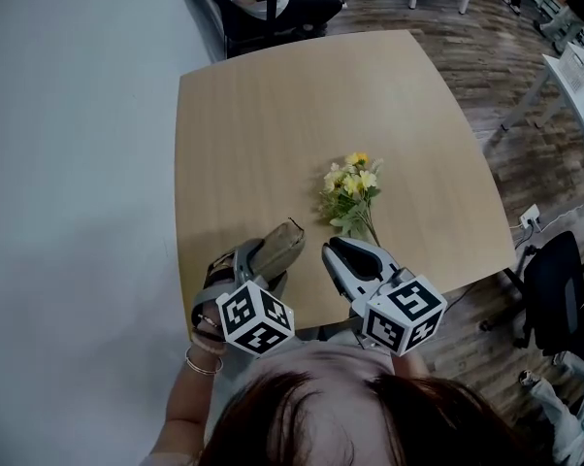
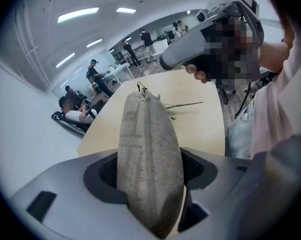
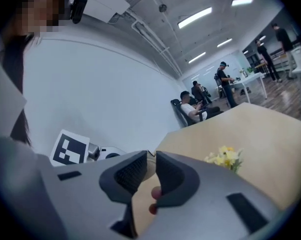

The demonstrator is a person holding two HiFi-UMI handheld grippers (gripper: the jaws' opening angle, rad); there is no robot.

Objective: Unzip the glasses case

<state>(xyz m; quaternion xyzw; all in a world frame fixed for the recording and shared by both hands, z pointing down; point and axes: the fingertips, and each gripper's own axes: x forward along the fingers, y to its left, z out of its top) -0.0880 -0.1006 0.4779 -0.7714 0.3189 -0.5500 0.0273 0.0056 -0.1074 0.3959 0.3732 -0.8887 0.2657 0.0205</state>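
The left gripper [image 1: 258, 265] has its jaws set wide, clamped across the beige fabric glasses case [image 2: 149, 159]. The case is held up off the table [image 1: 273, 134], left of the yellow flower bunch [image 1: 350, 192]. The right gripper [image 1: 333, 249], just below the flowers, has its jaws a narrow slit apart and pinches nothing, with the case beside their tips.

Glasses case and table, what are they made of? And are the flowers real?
The glasses case looks like grey-beige woven cloth with a matte finish: a fine weave shows up close. The table looks like pale wood or a wood-look laminate, smooth and light tan with faint streaks. The pictures cannot show whether the yellow flowers are real or plastic.
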